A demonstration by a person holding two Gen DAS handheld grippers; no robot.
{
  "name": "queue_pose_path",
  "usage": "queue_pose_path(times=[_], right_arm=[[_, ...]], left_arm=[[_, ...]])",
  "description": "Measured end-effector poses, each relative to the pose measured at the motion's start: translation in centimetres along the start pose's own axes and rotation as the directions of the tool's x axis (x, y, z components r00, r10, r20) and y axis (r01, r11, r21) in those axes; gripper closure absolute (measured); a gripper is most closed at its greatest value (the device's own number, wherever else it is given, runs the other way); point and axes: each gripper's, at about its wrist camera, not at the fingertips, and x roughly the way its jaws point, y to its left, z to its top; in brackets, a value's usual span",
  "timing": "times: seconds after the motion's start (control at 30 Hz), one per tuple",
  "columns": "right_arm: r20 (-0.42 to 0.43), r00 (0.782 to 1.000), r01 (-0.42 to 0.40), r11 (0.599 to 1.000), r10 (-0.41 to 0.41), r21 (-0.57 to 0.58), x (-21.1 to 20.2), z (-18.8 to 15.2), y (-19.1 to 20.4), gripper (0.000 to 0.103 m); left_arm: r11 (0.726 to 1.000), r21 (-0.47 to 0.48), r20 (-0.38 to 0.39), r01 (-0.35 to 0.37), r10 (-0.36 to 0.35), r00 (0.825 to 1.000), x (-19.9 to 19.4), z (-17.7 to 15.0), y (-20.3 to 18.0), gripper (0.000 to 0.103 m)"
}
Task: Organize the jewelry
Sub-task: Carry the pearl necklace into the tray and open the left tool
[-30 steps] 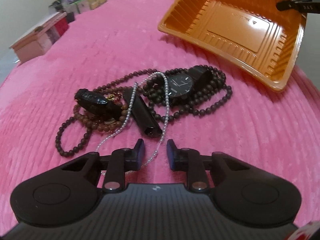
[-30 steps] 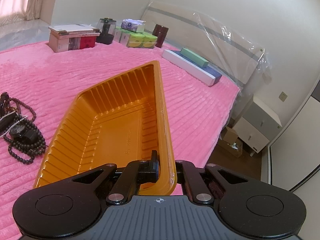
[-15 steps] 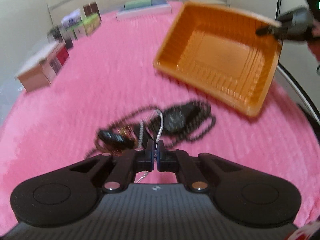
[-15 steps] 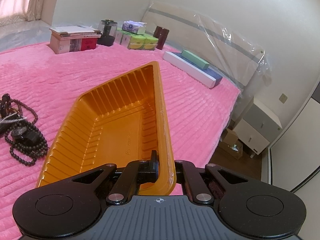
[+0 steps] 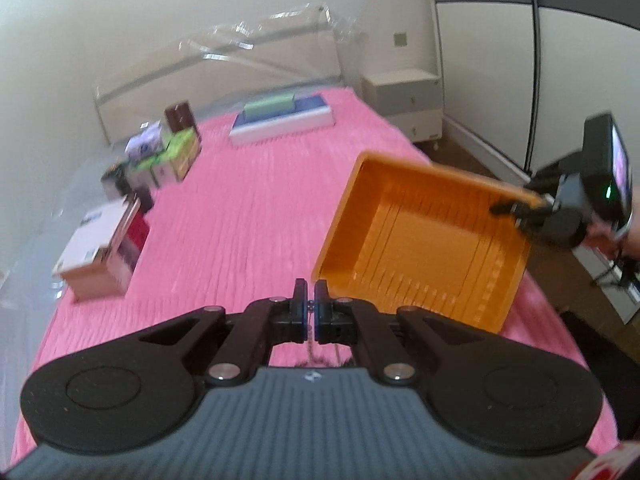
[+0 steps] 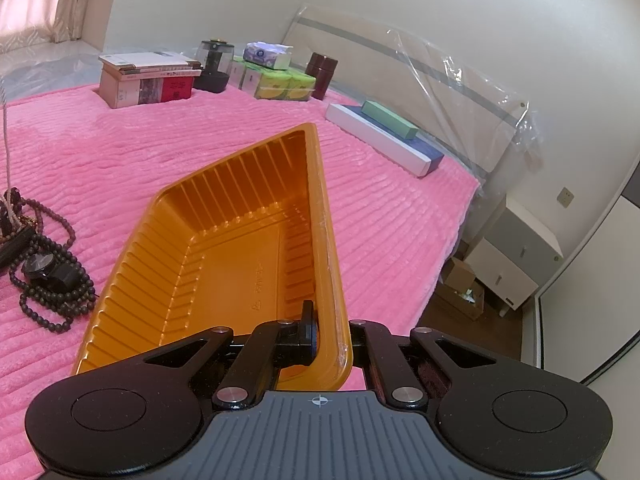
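My left gripper [image 5: 311,300] is shut on a thin pearl necklace, which hangs below the jaws [image 5: 310,350] and runs up as a taut strand in the right wrist view [image 6: 5,128]. My right gripper [image 6: 326,320] is shut on the near rim of an orange plastic tray [image 6: 224,256], tilted up off the pink bedspread; the tray also shows in the left wrist view [image 5: 424,240]. The rest of the jewelry lies in a pile left of the tray: dark bead strands [image 6: 48,300] and a black watch [image 6: 44,270].
Boxes and books [image 6: 148,80], a dark jar [image 6: 214,66] and tissue packs [image 6: 280,80] stand along the far edge of the bed. A long flat box [image 6: 384,140] lies by the headboard. A white nightstand [image 6: 516,264] stands beyond the bed's right edge.
My left gripper closed on the pearl necklace and lifted it high off the pile. The right gripper kept its hold on the tray and raised it slightly.
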Motion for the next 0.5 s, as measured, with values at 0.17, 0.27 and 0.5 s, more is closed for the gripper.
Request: queue_pose_path(times=[0.17,0.27,0.5], right_arm=[[0.004,1.0,-0.004,1.0,0.004,0.002,-0.1,-0.1,-0.2,0.099],[0.006,1.0,-0.006,1.0,0.006,0.006,-0.2,-0.1,-0.1,0.099],[0.015,1.0,-0.015,1.0,0.015,0.02,-0.4,0.1,-0.5,0.098]], left_arm=[[0.998,0.011,0.049,0.055,-0.055,0.997,1.1,3.0,-1.9,0.101],[0.994,0.014,0.06,0.104,-0.105,0.993,2.5,4.4,-3.2,0.101],[0.98,-0.001,0.024,0.199,-0.199,0.98,8.1,6.1,-5.9,0.101]])
